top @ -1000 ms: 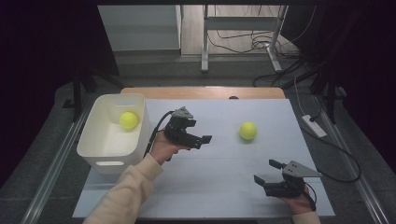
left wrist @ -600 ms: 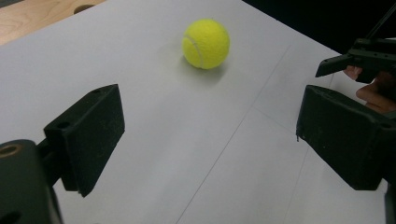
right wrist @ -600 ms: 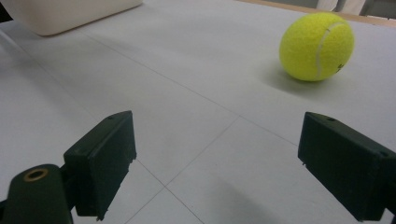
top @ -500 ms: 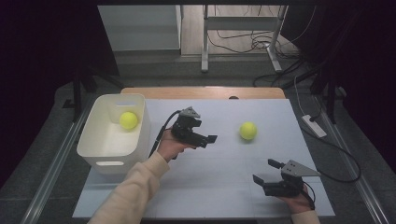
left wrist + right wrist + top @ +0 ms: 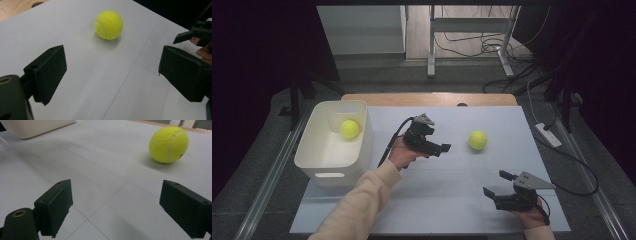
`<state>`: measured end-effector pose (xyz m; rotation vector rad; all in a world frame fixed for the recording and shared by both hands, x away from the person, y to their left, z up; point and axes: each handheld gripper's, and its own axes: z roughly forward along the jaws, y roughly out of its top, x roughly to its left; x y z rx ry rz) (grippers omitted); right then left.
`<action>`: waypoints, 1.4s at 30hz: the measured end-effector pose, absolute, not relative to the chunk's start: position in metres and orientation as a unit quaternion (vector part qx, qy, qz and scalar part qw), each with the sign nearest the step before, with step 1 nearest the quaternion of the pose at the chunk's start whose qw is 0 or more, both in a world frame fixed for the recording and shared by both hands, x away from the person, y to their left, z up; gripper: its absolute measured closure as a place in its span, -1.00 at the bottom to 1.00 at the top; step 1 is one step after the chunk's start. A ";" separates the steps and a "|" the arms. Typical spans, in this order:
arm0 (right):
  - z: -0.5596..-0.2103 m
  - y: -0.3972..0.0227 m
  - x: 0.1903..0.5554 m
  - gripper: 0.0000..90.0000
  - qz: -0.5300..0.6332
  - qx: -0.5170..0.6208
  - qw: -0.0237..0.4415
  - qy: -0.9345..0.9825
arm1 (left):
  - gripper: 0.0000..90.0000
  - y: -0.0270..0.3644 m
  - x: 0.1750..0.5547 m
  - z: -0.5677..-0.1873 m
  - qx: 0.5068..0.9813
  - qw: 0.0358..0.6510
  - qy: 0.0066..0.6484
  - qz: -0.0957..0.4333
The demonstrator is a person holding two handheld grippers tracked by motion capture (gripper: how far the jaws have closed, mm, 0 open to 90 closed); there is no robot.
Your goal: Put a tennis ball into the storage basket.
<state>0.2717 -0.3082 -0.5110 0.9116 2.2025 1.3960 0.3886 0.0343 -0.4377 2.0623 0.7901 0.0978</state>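
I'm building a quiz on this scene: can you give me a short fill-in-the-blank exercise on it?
1. The left gripper points its open jaws at the ____ ball on the table.
2. The other ball lies inside the white ____.
3. The right gripper holds ____ between its jaws.

Missing words: tennis; bin; nothing
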 end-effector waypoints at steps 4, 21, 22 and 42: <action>-0.511 -0.308 0.272 -0.75 0.496 0.324 0.188 0.783 | -0.81 0.030 0.391 -0.439 0.835 0.447 0.318 0.038; -0.511 -0.308 0.272 -0.75 0.498 0.322 0.186 0.783 | -0.81 0.008 0.401 -0.446 0.841 0.440 0.312 0.026; -0.511 -0.308 0.272 -0.75 0.499 0.322 0.186 0.783 | -0.81 0.007 0.402 -0.447 0.841 0.441 0.312 0.024; -0.511 -0.308 0.273 -0.75 0.498 0.322 0.186 0.784 | -0.80 -0.014 0.412 -0.455 0.847 0.432 0.309 0.021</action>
